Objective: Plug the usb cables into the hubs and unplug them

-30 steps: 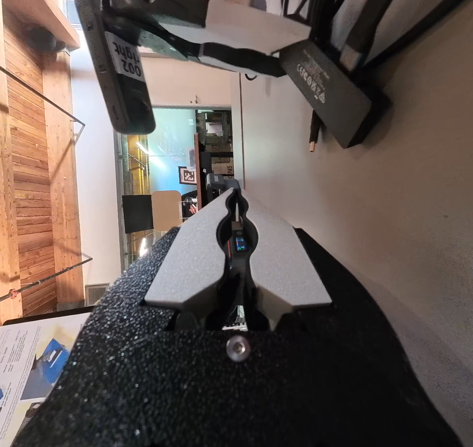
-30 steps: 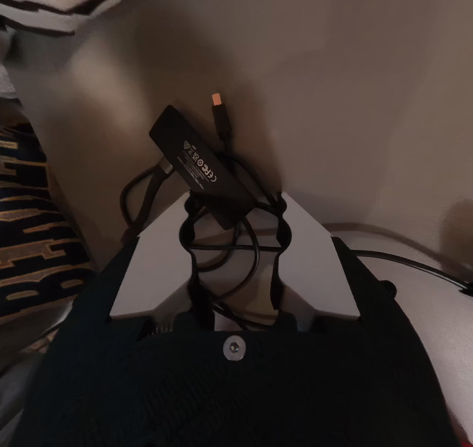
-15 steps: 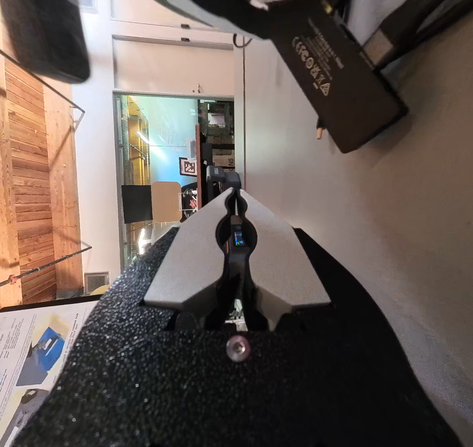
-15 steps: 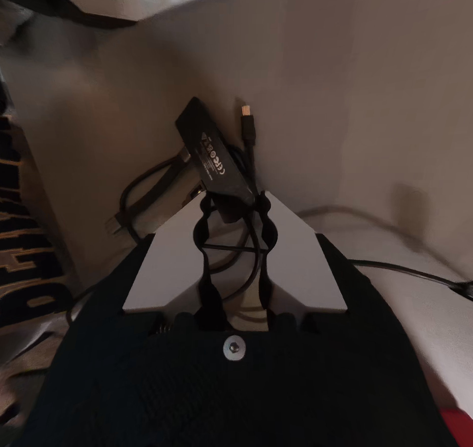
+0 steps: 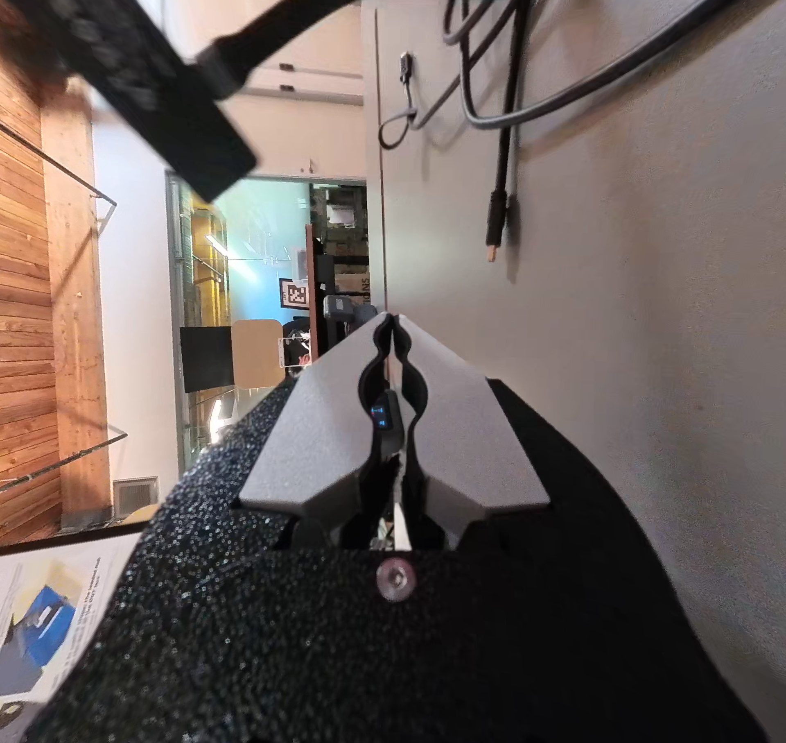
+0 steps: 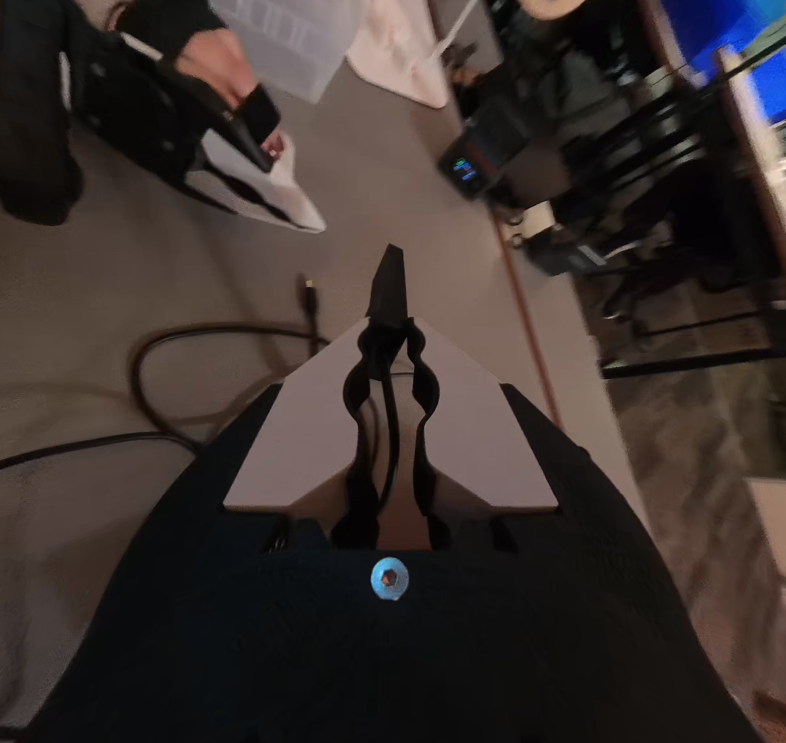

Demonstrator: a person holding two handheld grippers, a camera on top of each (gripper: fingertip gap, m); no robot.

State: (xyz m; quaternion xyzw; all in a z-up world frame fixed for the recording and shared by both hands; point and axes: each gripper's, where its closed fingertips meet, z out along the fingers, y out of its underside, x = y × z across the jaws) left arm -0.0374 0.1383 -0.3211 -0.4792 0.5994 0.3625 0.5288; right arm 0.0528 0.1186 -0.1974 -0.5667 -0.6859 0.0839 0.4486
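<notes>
**Hub up off the surface in the right claw**

Right claw (image 6: 389,322) is clenched on the black hub (image 6: 389,286), pinching its near end so the rest of the body sticks out past the tips, clear of the grey surface (image 6: 106,280). The hub's own lead runs back from it between the two fingers. From the left side the same hub (image 5: 140,80) shows as a blurred black bar high in the air, a thick black strap-like lead trailing off its end.

Beside the hub, down on the surface, a loose black usb cable (image 6: 310,297) lies with its small plug end bare, joined to nothing; its cord loops away toward the near edge. In the left view that plug (image 5: 495,229) points away from the tangle of grey cables (image 5: 489,97) lying beyond it.

Left claw (image 5: 392,318) is clenched too, tips pressed together with nothing between them, held off to the side of the hub and apart from it. A person's hand (image 6: 221,58) grips its handle.
</notes>
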